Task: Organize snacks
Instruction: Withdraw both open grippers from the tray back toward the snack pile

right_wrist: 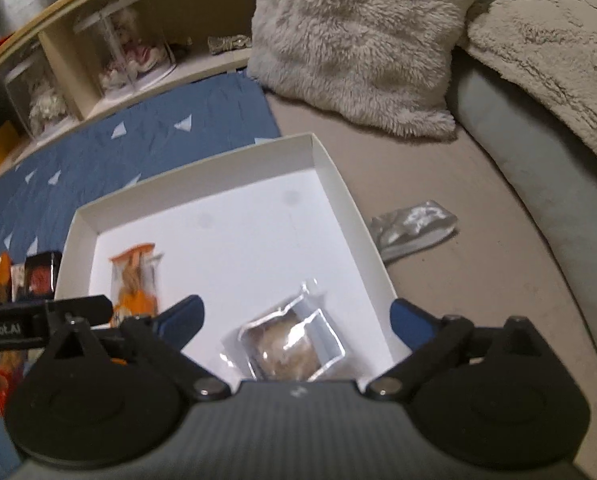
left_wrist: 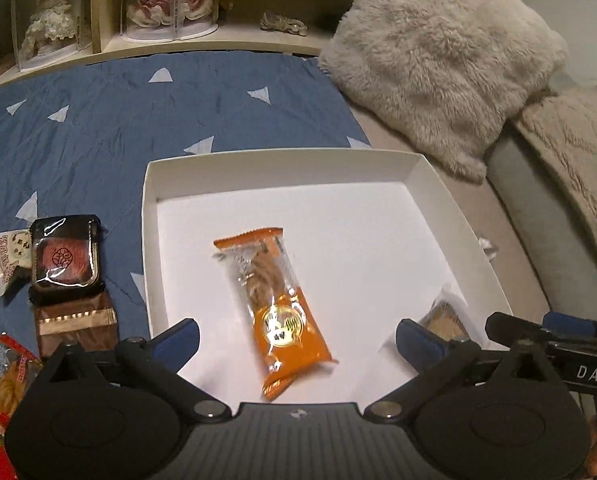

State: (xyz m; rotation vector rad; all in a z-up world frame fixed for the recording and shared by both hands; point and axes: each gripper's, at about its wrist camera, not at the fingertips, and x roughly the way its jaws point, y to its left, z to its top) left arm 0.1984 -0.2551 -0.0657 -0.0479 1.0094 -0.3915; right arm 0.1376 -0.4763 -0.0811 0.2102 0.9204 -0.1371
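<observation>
Now both grippers, left (left_wrist: pixel 296 334) and right (right_wrist: pixel 296 316), stand wide open, holding nothing. Two snacks lie in the white box (left_wrist: pixel 282 168): an orange packet (left_wrist: pixel 276 304) between the left fingers, a clear pouch (right_wrist: pixel 290 346) between the right. At nine o'clock outside the box, several snacks (left_wrist: pixel 64 256) crowd the blue quilt (left_wrist: pixel 98 120); a pillow (left_wrist: pixel 438 60) sits at one o'clock, a silver packet (right_wrist: pixel 414 226) at three.

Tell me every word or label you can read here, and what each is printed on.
"DAS": white letters on the right gripper, seen from the left wrist view; cut off at the edge.
"nRobot.AI": on the left gripper, seen from the right wrist view; the start is cut off.
Orange snack packet in the white box: gold seal print, unreadable.
Snack wrappers on the blue cover: too blurred.
</observation>
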